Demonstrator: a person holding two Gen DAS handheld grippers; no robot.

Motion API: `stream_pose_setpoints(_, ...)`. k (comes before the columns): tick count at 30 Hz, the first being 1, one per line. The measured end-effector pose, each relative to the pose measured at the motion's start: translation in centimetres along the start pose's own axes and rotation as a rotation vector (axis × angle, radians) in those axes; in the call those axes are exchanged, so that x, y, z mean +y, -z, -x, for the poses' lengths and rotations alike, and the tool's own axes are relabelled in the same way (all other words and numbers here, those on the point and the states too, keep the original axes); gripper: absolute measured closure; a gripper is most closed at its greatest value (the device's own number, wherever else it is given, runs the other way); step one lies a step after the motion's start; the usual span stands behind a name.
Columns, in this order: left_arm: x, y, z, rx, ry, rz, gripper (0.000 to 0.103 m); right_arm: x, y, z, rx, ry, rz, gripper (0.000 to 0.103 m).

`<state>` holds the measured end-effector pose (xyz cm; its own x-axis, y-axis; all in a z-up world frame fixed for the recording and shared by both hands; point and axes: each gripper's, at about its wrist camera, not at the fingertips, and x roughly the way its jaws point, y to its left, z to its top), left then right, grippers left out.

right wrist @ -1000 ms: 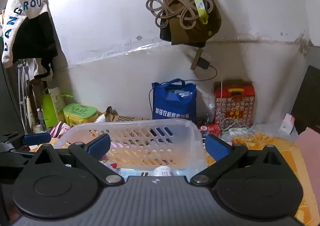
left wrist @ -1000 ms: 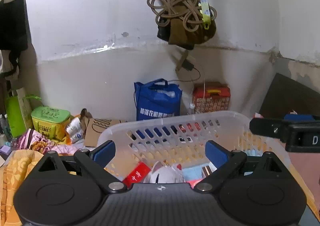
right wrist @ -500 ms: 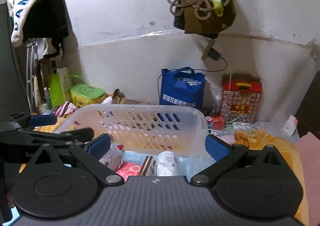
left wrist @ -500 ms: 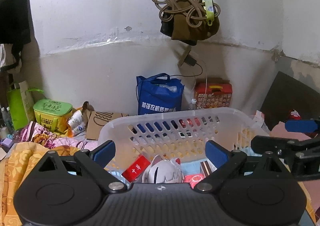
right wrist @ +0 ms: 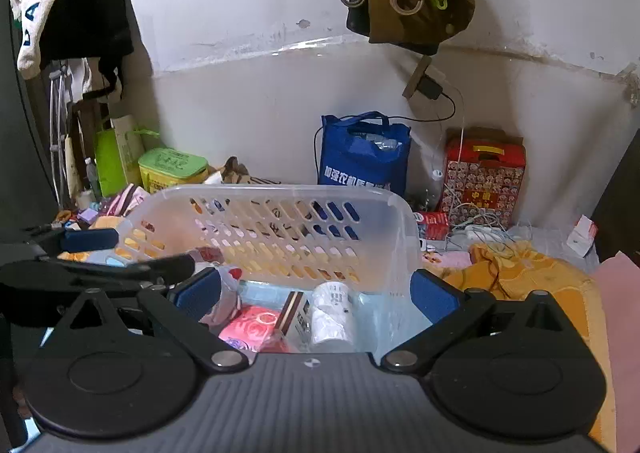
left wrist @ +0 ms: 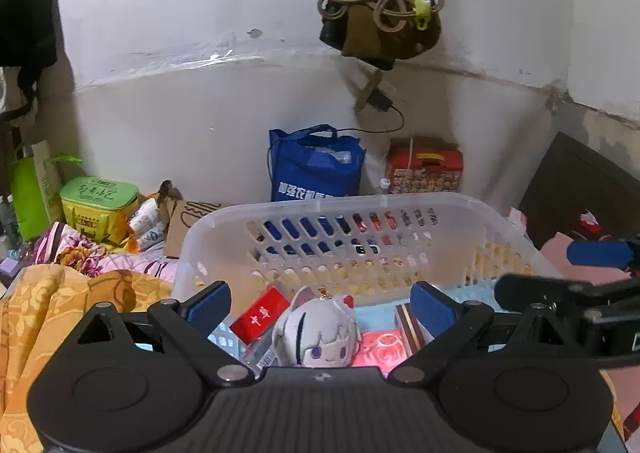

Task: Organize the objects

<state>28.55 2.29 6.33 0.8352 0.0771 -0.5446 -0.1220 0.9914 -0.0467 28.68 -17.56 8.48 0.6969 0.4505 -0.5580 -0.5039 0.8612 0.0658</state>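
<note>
A translucent white slotted basket (left wrist: 400, 209) (right wrist: 392, 221) sits on the bedding in front of both grippers. Inside lie a grey-haired plush doll (left wrist: 316, 333), a red packet (left wrist: 260, 317), a pink rose-print packet (left wrist: 380, 349) (right wrist: 252, 329), a striped box (right wrist: 292, 313) and a white bottle (right wrist: 332, 313). My left gripper (left wrist: 320, 305) is open above the basket's near side, with the doll between its blue pads. My right gripper (right wrist: 316, 293) is open over the basket's near right part. Each gripper shows in the other's view at the frame edge.
Against the white wall stand a blue tote bag (left wrist: 316, 165), a red printed box (left wrist: 424, 169) and a green-lidded yellow box (left wrist: 96, 209). Coiled rope and a bag hang above (left wrist: 376, 1). Orange bedding (right wrist: 528, 281) lies right of the basket, a dark board (left wrist: 580, 189) far right.
Both grippers have tipped down and come closer over the basket, so more of its contents show. Their jaws have stayed open.
</note>
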Motion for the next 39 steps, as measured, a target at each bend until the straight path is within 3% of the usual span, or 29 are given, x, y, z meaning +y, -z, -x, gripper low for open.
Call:
stream_pose_setpoints(25, 0.3, -0.1, 0.0, -0.002, -0.018, 0.023, 0.005, -1.5, 0.3, -0.3, 0.044, 0.006, -0.040, 0.000)
stream_pose_setpoints(39, 0.1, -0.1, -0.3, -0.014, -0.097, 0.014, 0.005, -2.1, 0.4, -0.6, 0.045, -0.009, -0.082, 0.000)
